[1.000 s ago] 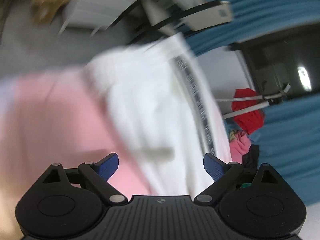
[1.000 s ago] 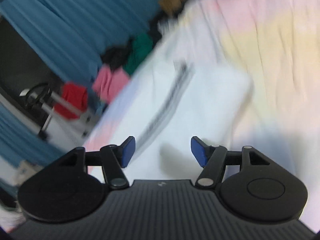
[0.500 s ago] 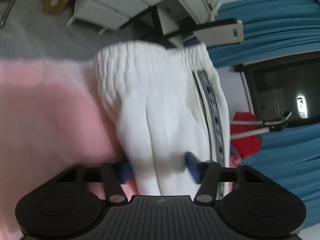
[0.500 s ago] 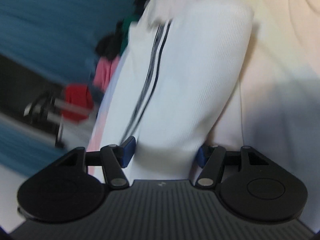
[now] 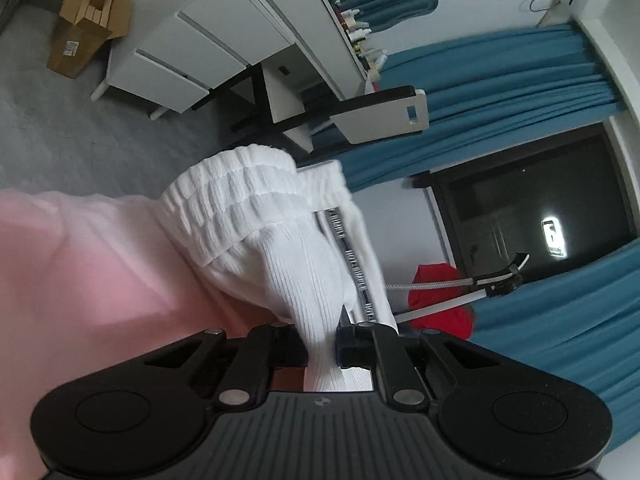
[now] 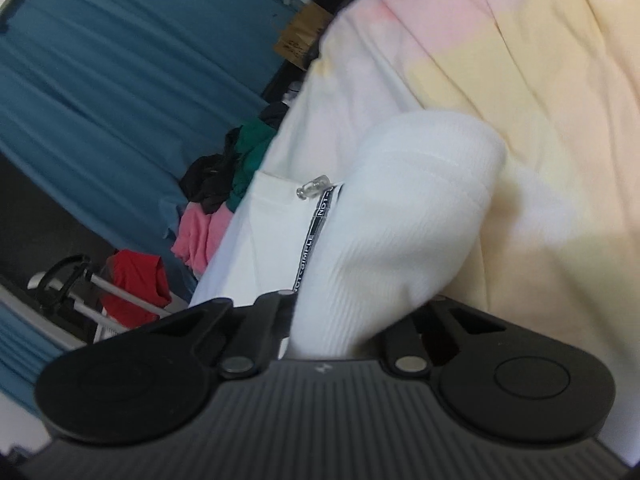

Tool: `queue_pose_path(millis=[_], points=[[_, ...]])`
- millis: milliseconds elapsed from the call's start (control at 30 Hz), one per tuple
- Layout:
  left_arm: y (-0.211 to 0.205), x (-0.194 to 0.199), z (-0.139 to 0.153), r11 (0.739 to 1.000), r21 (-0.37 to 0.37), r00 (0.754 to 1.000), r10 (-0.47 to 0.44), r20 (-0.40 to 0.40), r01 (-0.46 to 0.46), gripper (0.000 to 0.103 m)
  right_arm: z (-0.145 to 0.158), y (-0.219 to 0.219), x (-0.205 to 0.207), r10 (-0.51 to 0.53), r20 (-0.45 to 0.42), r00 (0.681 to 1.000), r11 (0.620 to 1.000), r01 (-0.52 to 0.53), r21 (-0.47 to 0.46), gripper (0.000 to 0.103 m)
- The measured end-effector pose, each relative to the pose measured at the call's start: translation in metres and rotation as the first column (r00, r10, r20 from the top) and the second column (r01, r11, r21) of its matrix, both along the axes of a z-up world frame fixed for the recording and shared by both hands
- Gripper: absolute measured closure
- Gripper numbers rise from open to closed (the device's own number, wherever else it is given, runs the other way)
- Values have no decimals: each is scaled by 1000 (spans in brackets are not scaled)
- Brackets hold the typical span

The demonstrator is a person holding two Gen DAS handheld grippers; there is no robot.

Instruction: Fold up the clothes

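A white ribbed garment (image 5: 280,248) with an elastic waistband and a black-and-white printed side tape lies on a pastel pink and yellow bed sheet (image 6: 540,80). My left gripper (image 5: 322,350) is shut on a bunched fold of the white garment below its waistband. My right gripper (image 6: 332,320) is shut on the same white garment (image 6: 392,216) near its rounded hem end; the cloth hides the fingertips. A clear drawstring tip (image 6: 312,190) rests beside the tape.
A pile of pink, green and black clothes (image 6: 224,184) lies past the bed edge, with a red cloth (image 6: 136,280) on a metal rack. Blue curtains (image 5: 500,92), a white drawer desk (image 5: 208,48), a chair and a cardboard box (image 5: 86,28) stand beyond the bed.
Both grippers went from open above the white garment to shut on it. The cloth now bunches between the jaws of each, and the views have steadied.
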State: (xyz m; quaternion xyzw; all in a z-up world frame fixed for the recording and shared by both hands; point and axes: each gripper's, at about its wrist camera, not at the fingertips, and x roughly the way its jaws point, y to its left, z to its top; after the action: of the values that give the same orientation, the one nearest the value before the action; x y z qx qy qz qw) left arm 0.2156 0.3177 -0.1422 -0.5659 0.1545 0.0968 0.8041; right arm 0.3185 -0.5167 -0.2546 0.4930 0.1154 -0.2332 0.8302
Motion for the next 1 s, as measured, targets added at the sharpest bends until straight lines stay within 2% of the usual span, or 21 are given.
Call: queue_pose_path(millis=[100, 200, 267, 333, 400, 500, 567, 633, 700, 833, 933, 1000], points=[[3, -16, 12, 1000, 13, 1000, 1, -10, -1, 92, 8, 0, -25, 19, 10, 1000, 1000, -19, 22, 90], [12, -42, 26, 1000, 30, 1000, -5, -28, 6, 92, 0, -1, -51, 42, -9, 999, 993, -40, 114, 90], [21, -63, 39, 999, 41, 999, -21, -44, 22, 92, -3, 1, -65, 58, -35, 998, 986, -52, 158, 90], [31, -86, 53, 998, 34, 997, -46, -58, 48, 92, 1, 0, -83, 65, -24, 998, 977, -59, 207, 91], [35, -109, 66, 994, 72, 993, -75, -88, 82, 92, 12, 2, -98, 68, -10, 998, 974, -64, 216, 91], [35, -134, 72, 975, 150, 975, -140, -171, 166, 91, 25, 7, -114, 81, -33, 996, 986, -75, 146, 91], [35, -142, 62, 955, 179, 951, -189, -243, 235, 90, 26, 7, -124, 84, -55, 995, 990, -77, 120, 91], [35, -147, 49, 935, 189, 925, -237, -296, 300, 89, 18, 5, -128, 86, -82, 993, 988, -74, 134, 91], [37, -153, 39, 927, 174, 911, -269, -311, 333, 87, 11, 4, -128, 90, -106, 990, 986, -74, 146, 91], [34, -163, 44, 901, 220, 892, -285, -352, 375, 72, 7, 6, -133, 88, -107, 990, 986, -71, 148, 91], [24, -175, 60, 858, 298, 869, -282, -406, 418, 51, 6, 7, -136, 88, -103, 991, 987, -72, 147, 91], [17, -185, 75, 823, 359, 859, -271, -434, 441, 44, 4, 7, -140, 84, -99, 991, 985, -68, 155, 91]])
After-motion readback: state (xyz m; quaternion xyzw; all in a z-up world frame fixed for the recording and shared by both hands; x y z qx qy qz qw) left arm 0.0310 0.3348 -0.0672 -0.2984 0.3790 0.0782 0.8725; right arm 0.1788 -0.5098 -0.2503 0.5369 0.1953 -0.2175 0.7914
